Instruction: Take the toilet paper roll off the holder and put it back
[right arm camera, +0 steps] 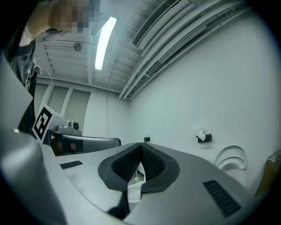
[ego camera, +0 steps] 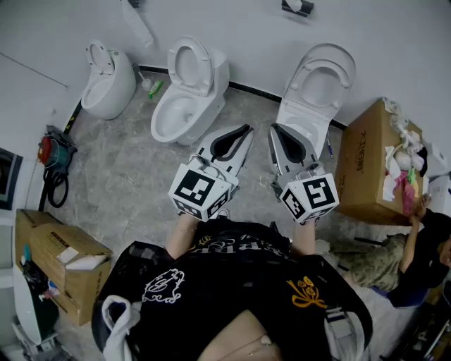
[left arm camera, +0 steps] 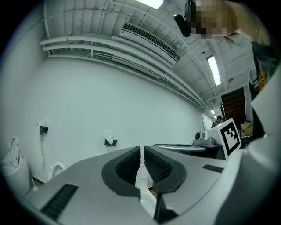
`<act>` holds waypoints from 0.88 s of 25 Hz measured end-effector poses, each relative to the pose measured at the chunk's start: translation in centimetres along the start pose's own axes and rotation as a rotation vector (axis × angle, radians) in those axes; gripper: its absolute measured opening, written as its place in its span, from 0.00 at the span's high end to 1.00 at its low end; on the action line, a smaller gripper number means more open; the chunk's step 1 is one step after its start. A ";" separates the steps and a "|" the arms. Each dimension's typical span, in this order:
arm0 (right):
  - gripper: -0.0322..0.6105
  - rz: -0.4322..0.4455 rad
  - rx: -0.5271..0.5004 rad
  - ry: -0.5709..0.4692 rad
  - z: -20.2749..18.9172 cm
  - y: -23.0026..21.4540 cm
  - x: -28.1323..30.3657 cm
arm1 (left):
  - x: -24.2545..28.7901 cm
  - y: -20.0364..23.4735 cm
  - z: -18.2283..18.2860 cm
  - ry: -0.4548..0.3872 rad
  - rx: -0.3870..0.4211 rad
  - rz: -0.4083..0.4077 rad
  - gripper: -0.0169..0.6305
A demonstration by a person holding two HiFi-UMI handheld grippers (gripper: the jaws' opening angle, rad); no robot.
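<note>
Your left gripper point(ego camera: 246, 131) and right gripper point(ego camera: 275, 129) are level and side by side over the grey floor point(ego camera: 120, 176), pointing at the far wall. Both pairs of jaws are closed on nothing: the right tips meet and the left tips all but meet. The toilet paper roll point(ego camera: 296, 5) sits on its black holder point(right arm camera: 206, 139) on that far white wall, above the right toilet point(ego camera: 313, 92) with its lid up. It is well apart from both grippers, with a cardboard box point(ego camera: 366, 166) further right.
</note>
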State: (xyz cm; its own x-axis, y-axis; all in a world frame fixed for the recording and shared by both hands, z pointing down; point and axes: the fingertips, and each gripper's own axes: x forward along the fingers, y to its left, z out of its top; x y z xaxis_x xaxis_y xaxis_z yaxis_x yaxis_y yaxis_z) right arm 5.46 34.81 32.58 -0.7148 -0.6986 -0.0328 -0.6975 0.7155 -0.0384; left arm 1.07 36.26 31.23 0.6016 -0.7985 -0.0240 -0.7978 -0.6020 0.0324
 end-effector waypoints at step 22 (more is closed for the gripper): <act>0.93 -0.044 0.018 0.050 -2.6 -2.0 -4.5 | 0.9 -3.1 -3.3 0.055 -0.031 0.053 0.91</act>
State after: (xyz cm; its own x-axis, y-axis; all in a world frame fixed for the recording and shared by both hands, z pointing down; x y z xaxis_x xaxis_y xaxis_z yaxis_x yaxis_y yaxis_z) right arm 9.93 36.57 35.38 -0.6853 -0.7280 0.0193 -0.7277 0.6836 -0.0564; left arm 4.21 37.43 34.39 0.5606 -0.8274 0.0339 -0.8274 -0.5581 0.0630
